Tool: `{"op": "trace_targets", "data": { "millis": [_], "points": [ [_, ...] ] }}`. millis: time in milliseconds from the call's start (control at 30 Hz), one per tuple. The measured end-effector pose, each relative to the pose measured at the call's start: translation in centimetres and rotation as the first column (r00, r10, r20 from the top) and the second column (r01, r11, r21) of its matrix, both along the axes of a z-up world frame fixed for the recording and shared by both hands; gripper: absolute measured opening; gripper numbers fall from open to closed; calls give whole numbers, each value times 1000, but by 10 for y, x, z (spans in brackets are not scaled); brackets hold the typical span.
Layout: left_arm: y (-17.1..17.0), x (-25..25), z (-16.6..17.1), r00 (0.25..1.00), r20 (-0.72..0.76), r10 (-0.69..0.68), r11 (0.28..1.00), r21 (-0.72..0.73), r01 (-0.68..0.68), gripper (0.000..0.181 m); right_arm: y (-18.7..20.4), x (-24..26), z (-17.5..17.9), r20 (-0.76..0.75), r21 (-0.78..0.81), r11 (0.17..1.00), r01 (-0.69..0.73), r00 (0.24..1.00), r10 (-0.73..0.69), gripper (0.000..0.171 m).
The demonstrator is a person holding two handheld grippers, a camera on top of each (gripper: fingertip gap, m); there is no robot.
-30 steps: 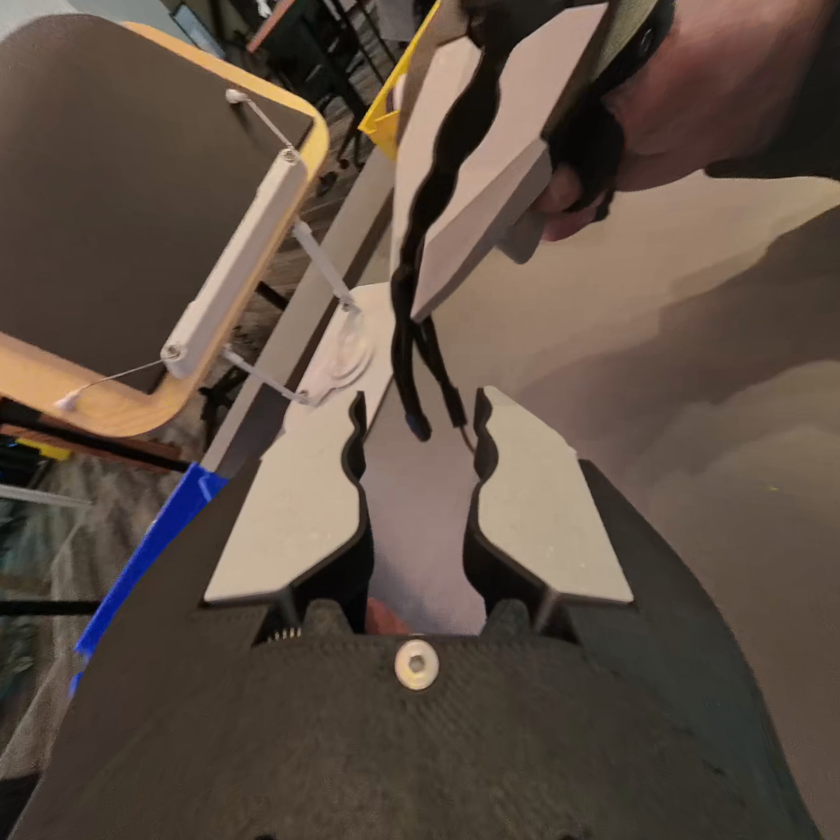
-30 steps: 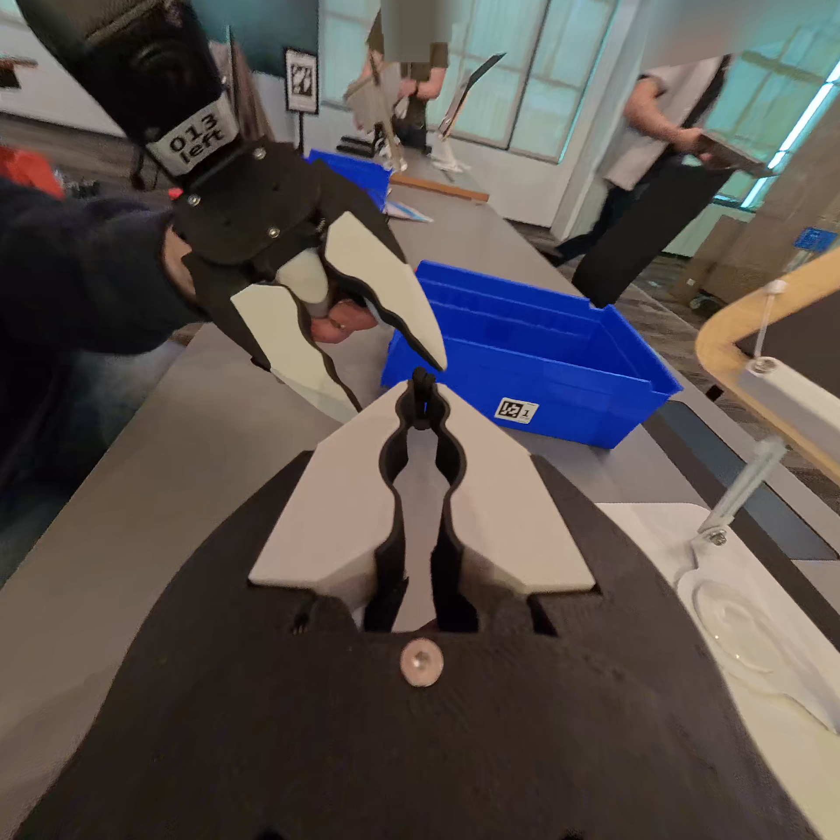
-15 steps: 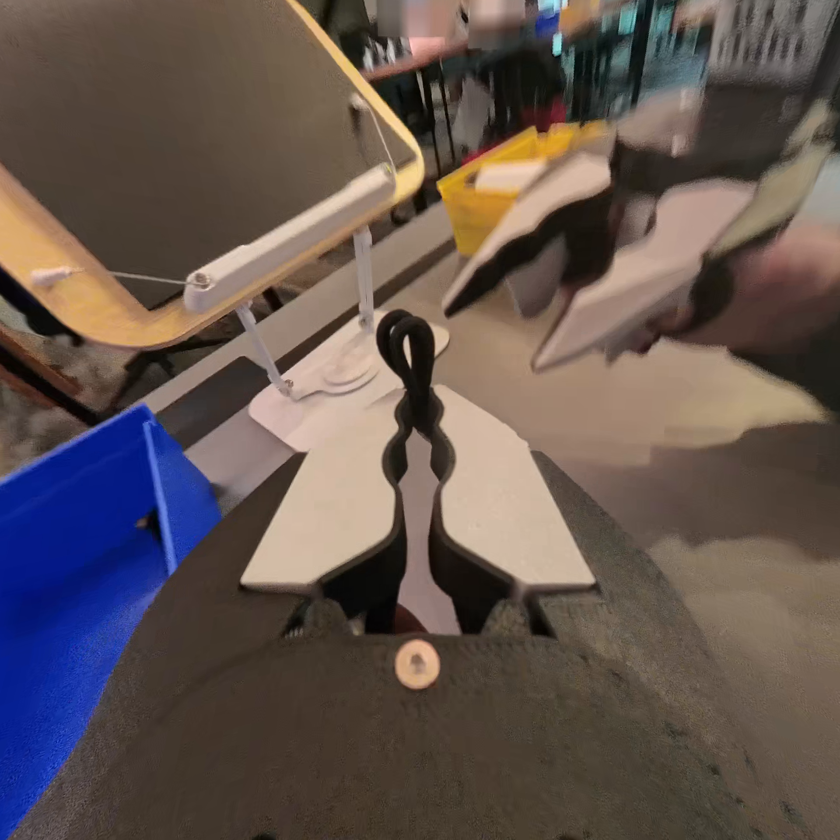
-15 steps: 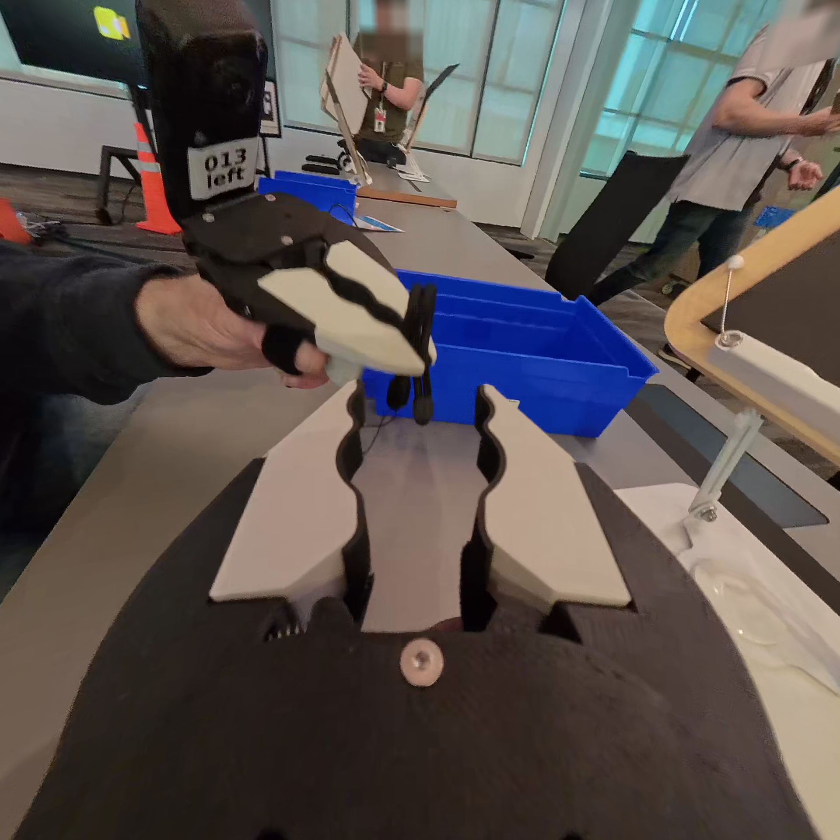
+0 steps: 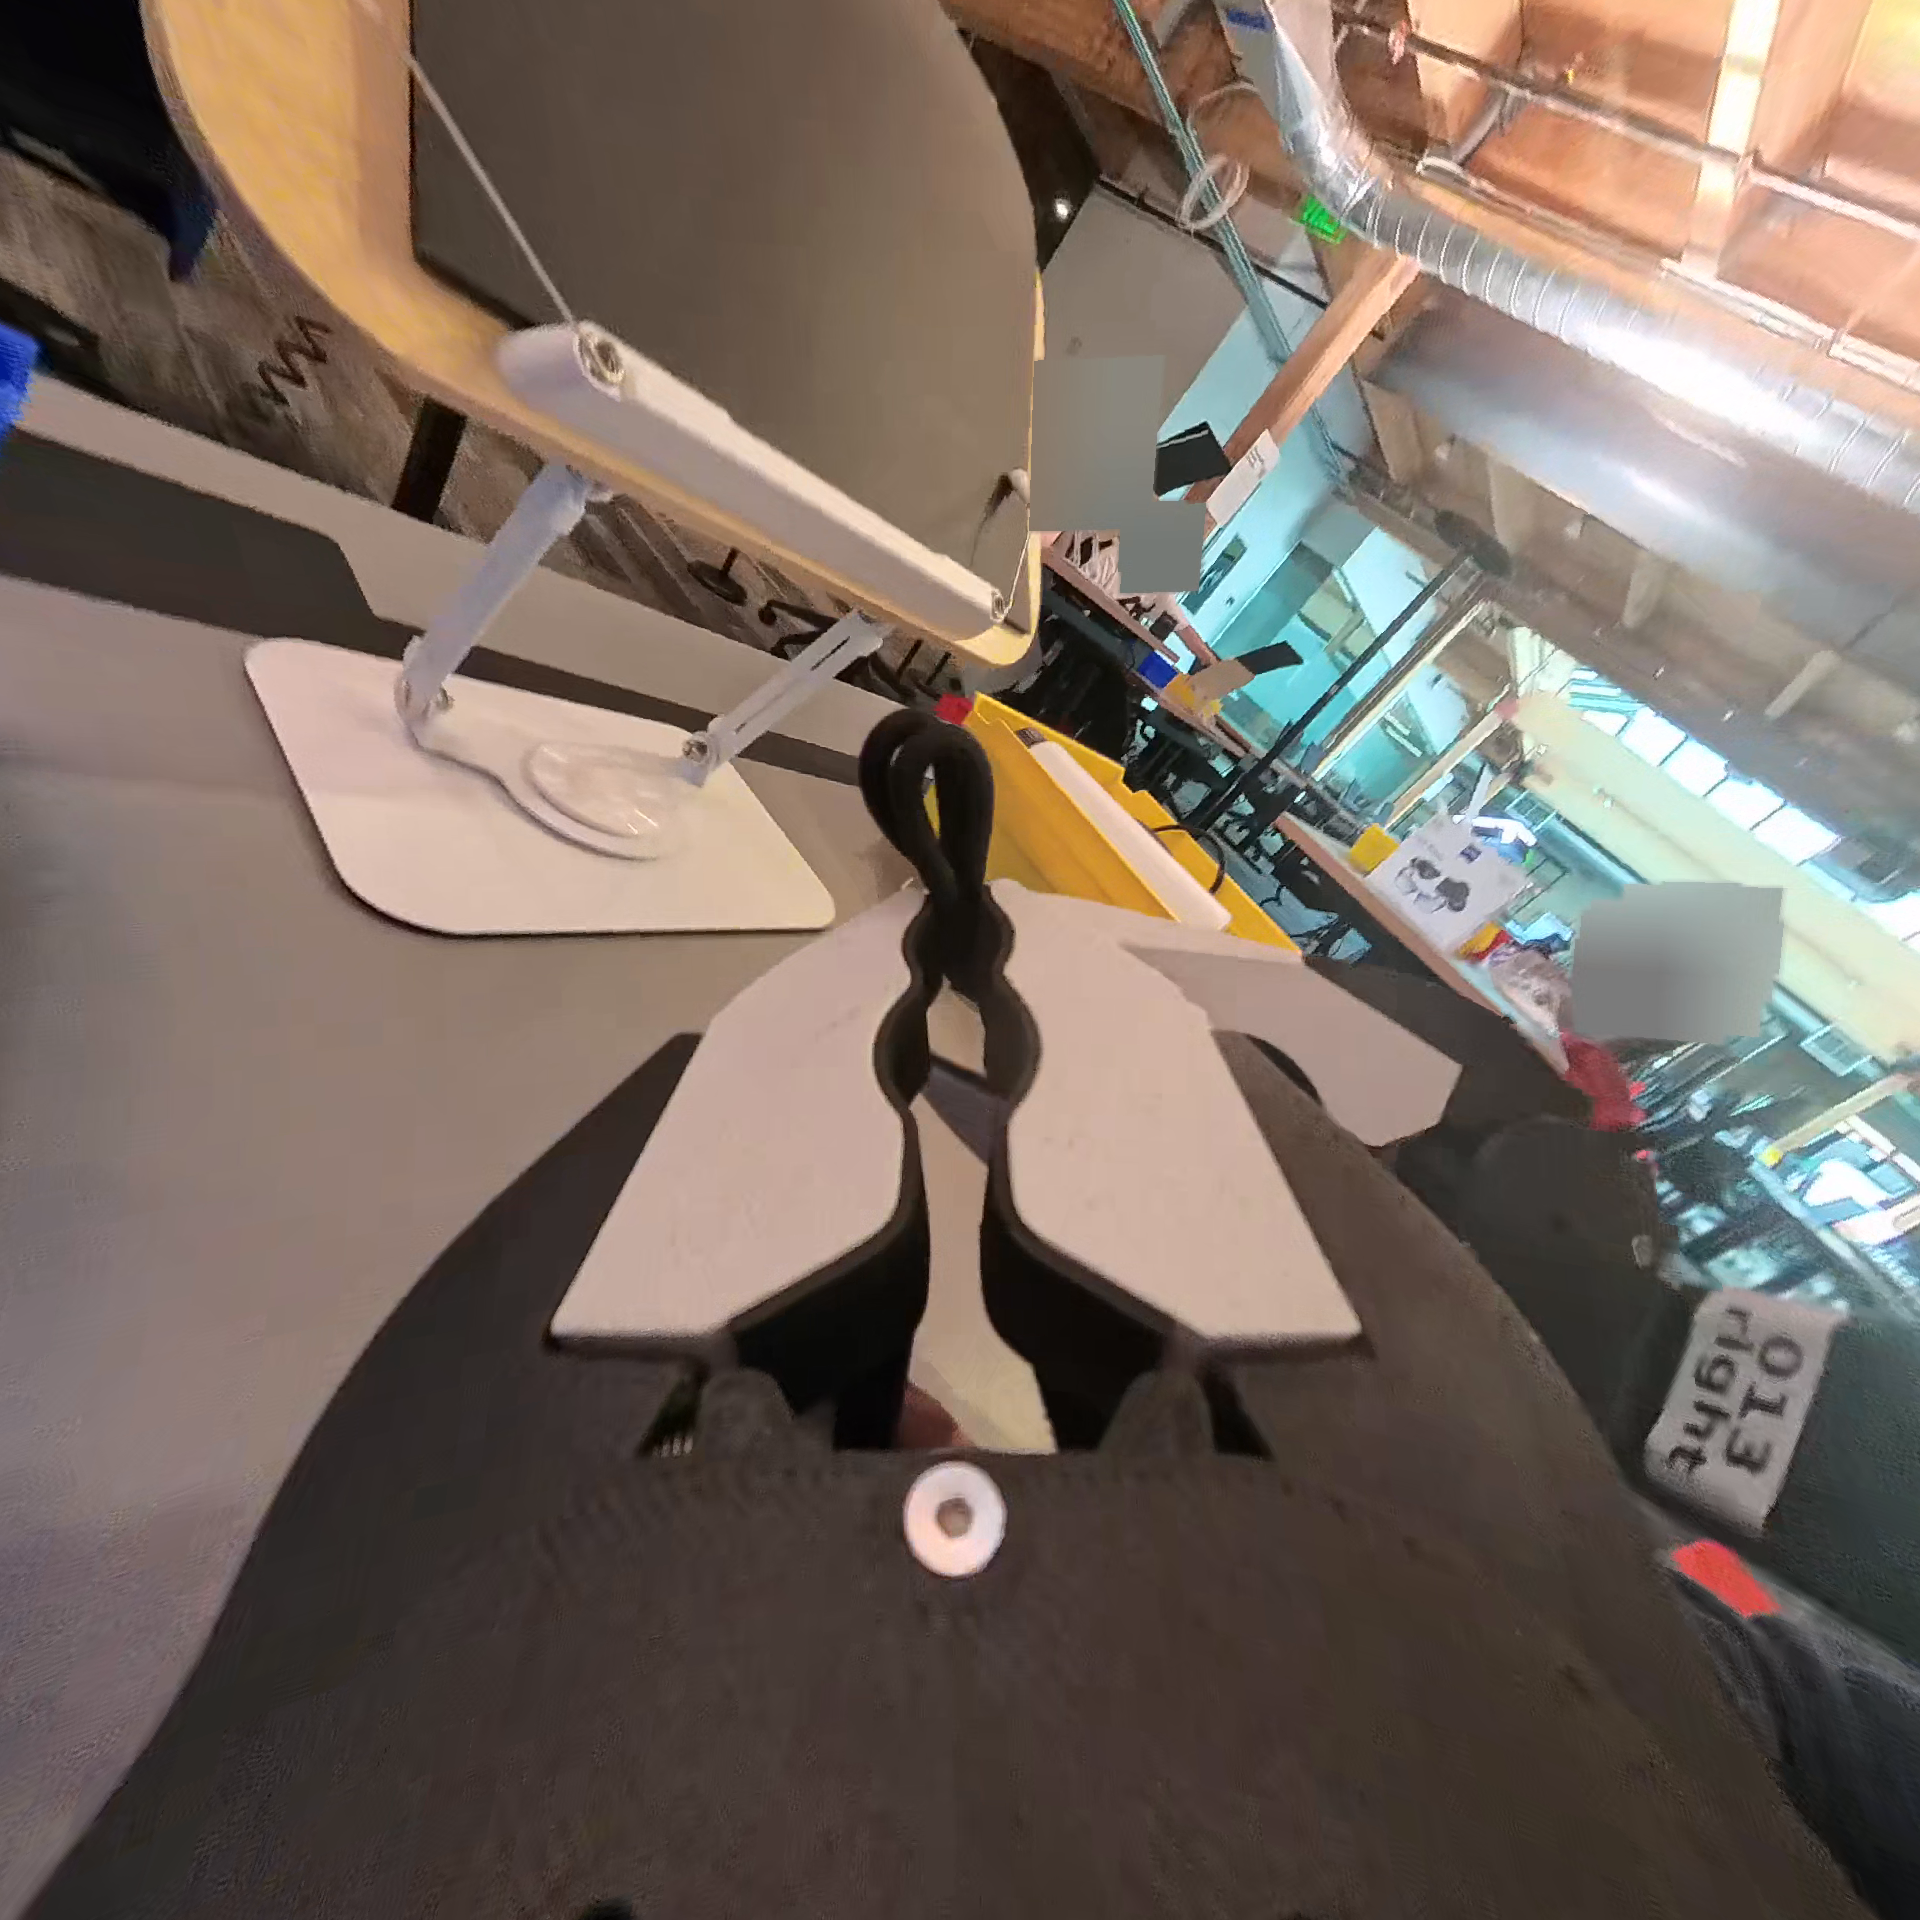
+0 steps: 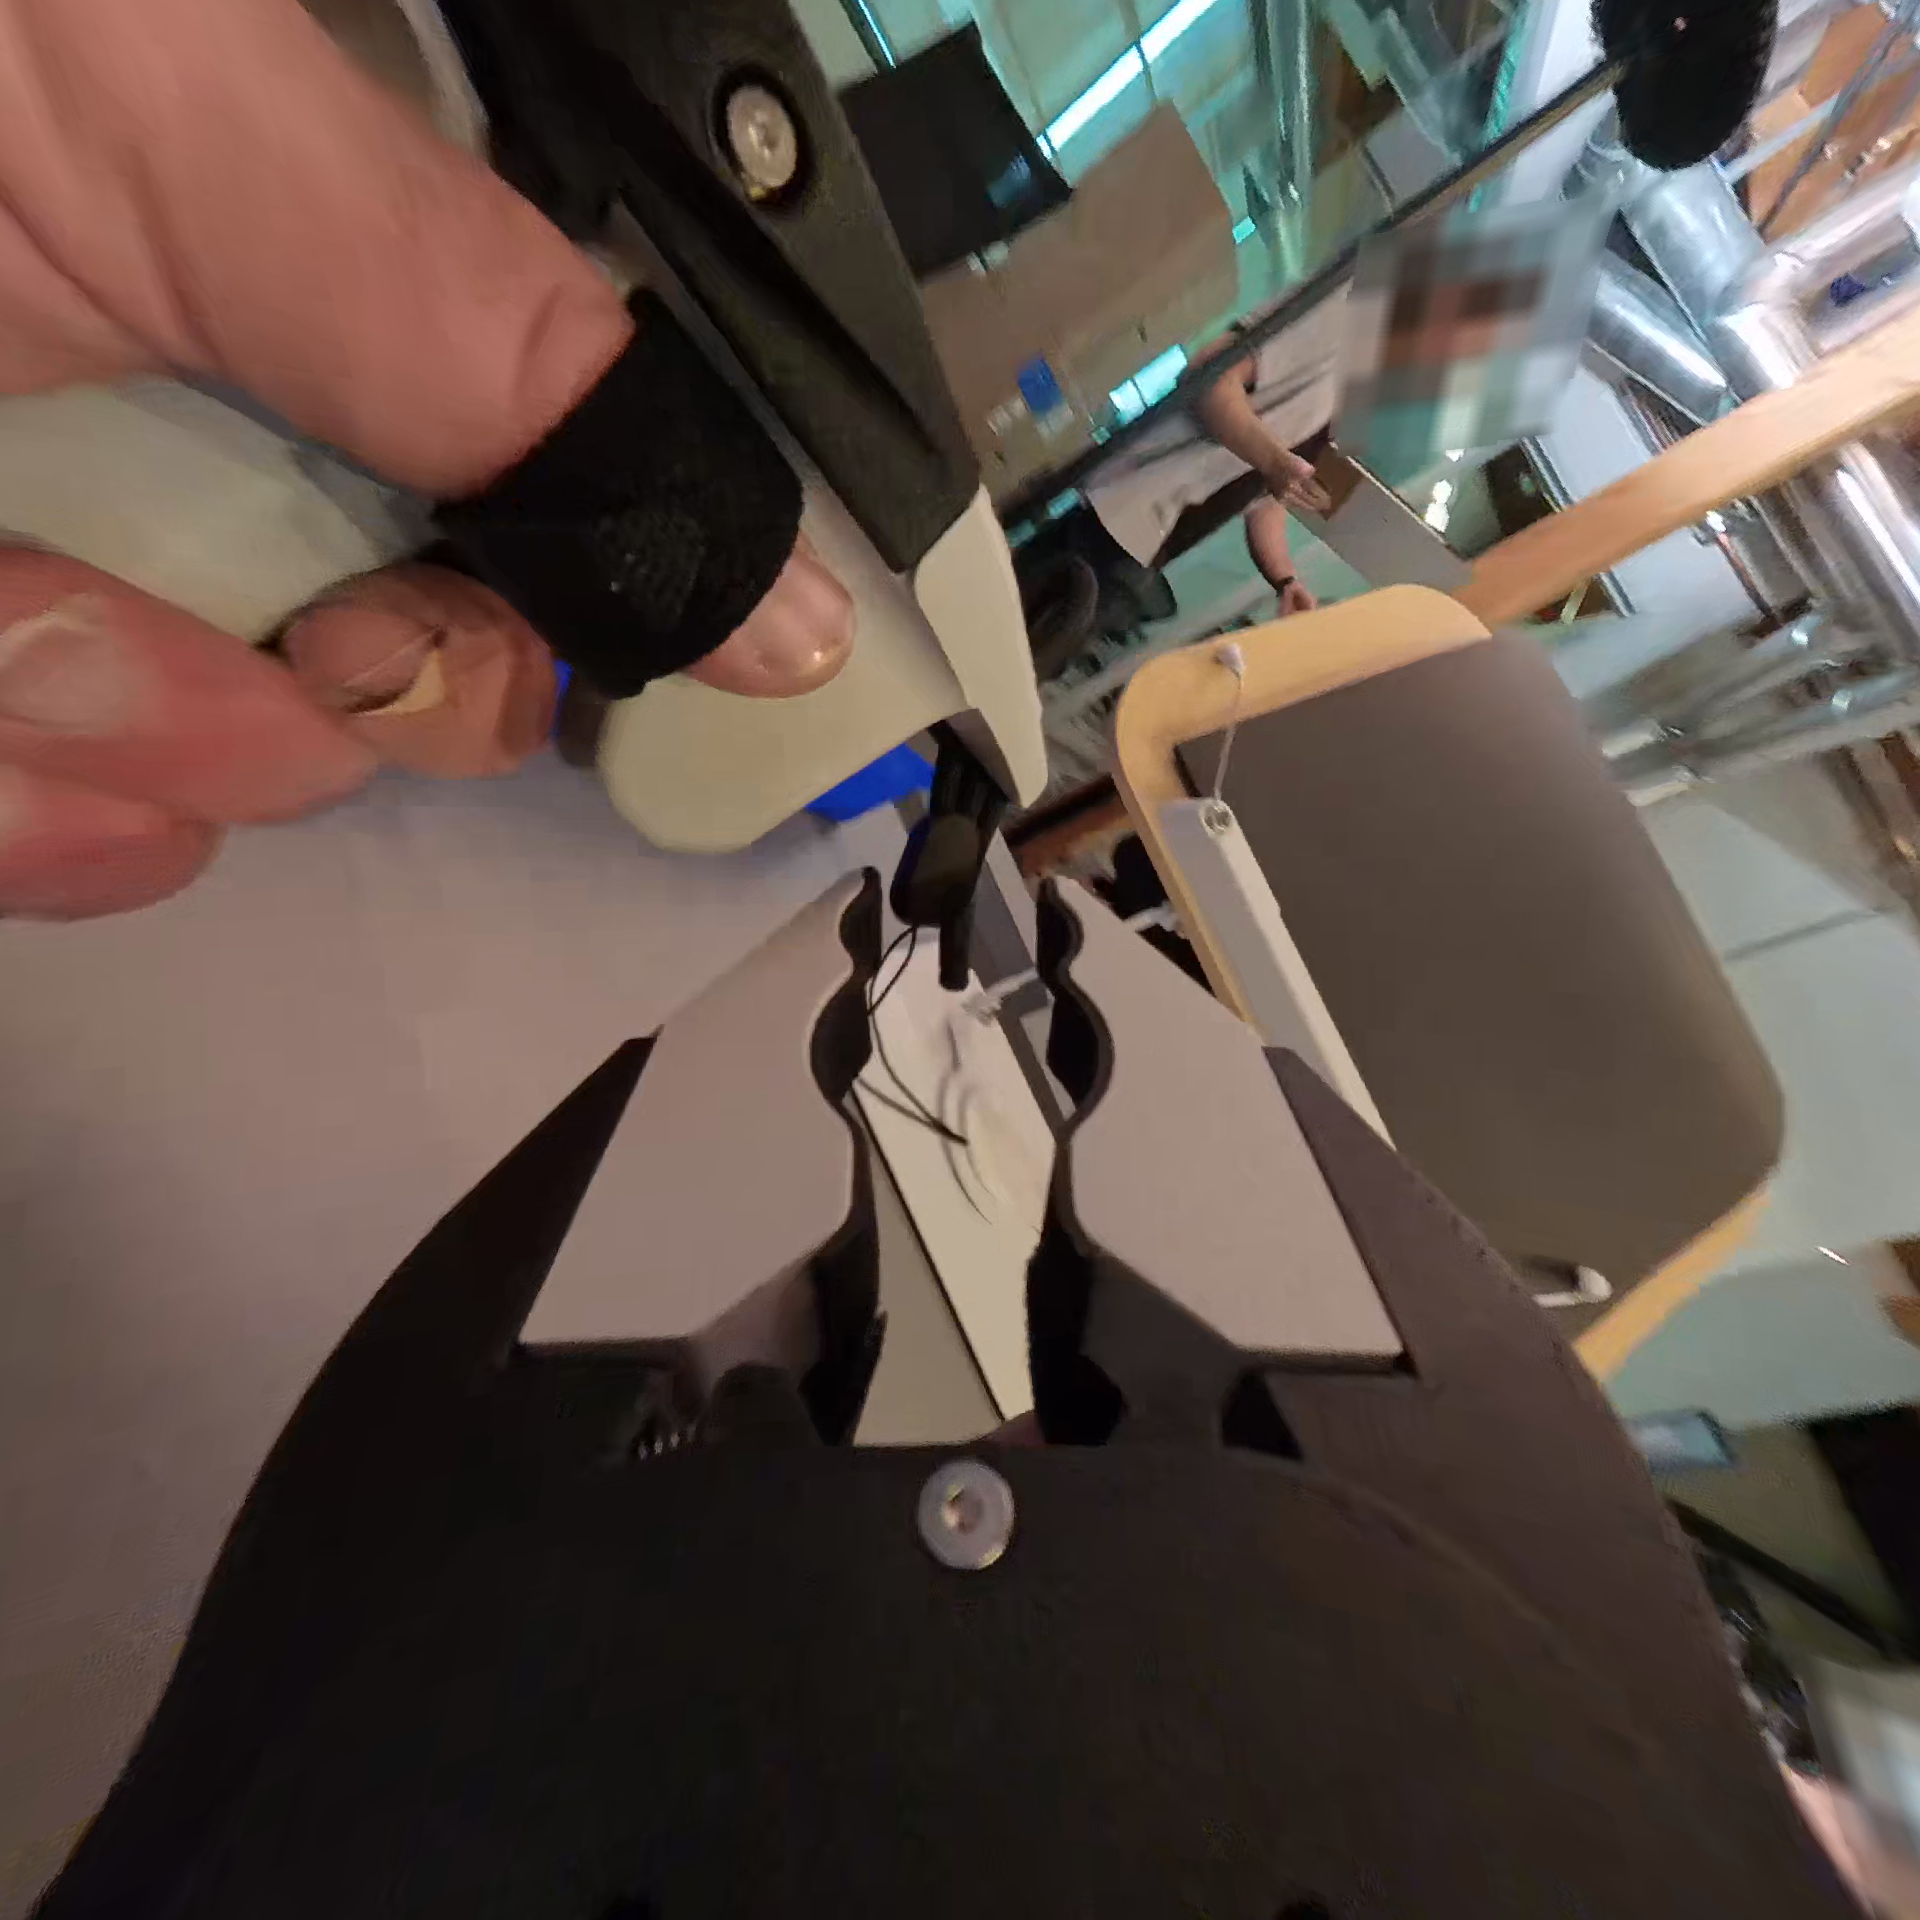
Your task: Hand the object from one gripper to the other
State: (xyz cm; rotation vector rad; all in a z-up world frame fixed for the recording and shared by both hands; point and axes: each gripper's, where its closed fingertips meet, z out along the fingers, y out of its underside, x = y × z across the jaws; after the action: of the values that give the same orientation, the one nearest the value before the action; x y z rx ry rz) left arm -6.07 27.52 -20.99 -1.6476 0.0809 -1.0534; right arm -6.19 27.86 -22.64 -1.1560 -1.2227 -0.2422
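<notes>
From my feed, a grey table (image 5: 208,1039) fills the foreground. On it stands a white stand (image 5: 540,831), its base flat on the surface, carrying a tilted board (image 5: 727,260) with a grey face and a pale wooden rim. Just beyond the table edge I see a yellow bin (image 5: 1091,821). Overhead run silver ducts (image 5: 1621,343) and wooden beams (image 5: 1340,343) (the view is strongly tilted). Farther off, bright windows (image 5: 1714,769) with a teal cast light rows of cluttered work tables (image 5: 1382,883).
</notes>
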Motion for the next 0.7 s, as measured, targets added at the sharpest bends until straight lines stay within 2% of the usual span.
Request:
{"op": "trace_targets", "data": {
  "millis": [100,233,400,567,700],
  "points": [
    [-1,6,-2,999,45,10,999,-31,-9,5,2,3,-2,34,24,999,26,999,-27,9],
    [0,9,0,997,68,30,999,-43,-27,5,2,6,2,42,38,998,44,998,-46,7],
    [0,12,-1,999,47,27,999,-38,-25,6,3,9,-5,20,-51,999,18,1000,-17,6],
    [-1,14,-1,999,42,4,1000,-22,-4,8,0,6,-10,-72,-186,979,-87,995,74,6],
    [-4,16,4,999,43,-32,999,8,32,17,-3,5,-11,-200,-320,925,-205,969,145,5]
  ]
}}
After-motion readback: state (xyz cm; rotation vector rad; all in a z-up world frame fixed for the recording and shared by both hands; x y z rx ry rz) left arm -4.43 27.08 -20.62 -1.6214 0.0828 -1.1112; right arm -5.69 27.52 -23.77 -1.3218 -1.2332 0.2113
